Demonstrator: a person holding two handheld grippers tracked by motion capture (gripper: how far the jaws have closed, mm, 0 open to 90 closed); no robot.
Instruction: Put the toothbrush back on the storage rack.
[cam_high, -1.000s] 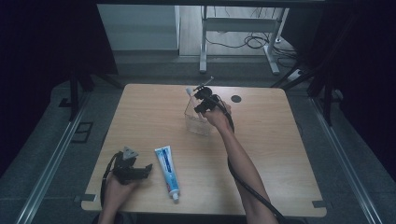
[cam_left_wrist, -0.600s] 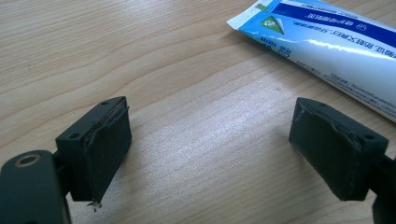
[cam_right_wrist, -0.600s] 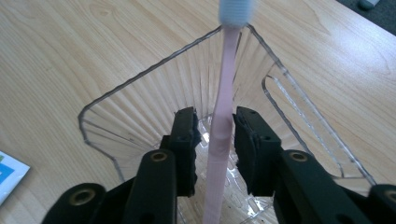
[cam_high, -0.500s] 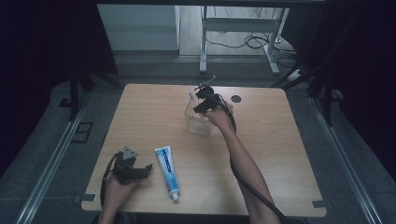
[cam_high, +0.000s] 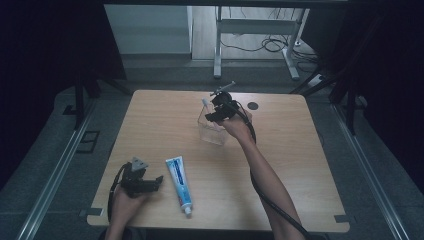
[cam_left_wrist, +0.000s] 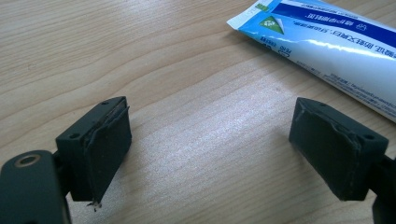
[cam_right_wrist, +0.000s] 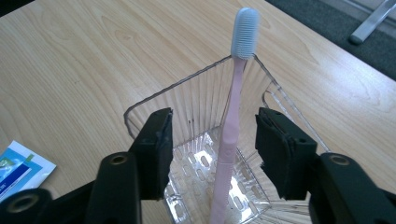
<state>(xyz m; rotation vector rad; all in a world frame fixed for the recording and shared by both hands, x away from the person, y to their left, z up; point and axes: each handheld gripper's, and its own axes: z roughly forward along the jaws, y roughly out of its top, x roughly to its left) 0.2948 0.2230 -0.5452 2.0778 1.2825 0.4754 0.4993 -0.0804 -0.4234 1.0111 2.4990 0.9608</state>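
A pink toothbrush (cam_right_wrist: 232, 116) with a pale bristle head (cam_high: 204, 103) stands in a clear ribbed plastic holder (cam_right_wrist: 149, 105), leaning on its far rim. My right gripper (cam_right_wrist: 213, 116) hovers over the holder (cam_high: 212, 134), open, one jaw on each side of the handle without touching it. In the high view, the right gripper (cam_high: 212, 116) is at the table's far middle. A blue and white toothpaste tube (cam_high: 178, 184) lies flat near the front edge. My left gripper (cam_high: 156, 182) rests open just left of the tube (cam_left_wrist: 336, 42), with bare wood between its jaws (cam_left_wrist: 210, 102).
The wooden table (cam_high: 300, 165) has a dark round grommet (cam_high: 253, 106) right of the holder. A black cable (cam_high: 272, 205) trails from the right gripper along the forearm. A metal desk frame (cam_high: 217, 55) and cables stand on the floor beyond the far edge.
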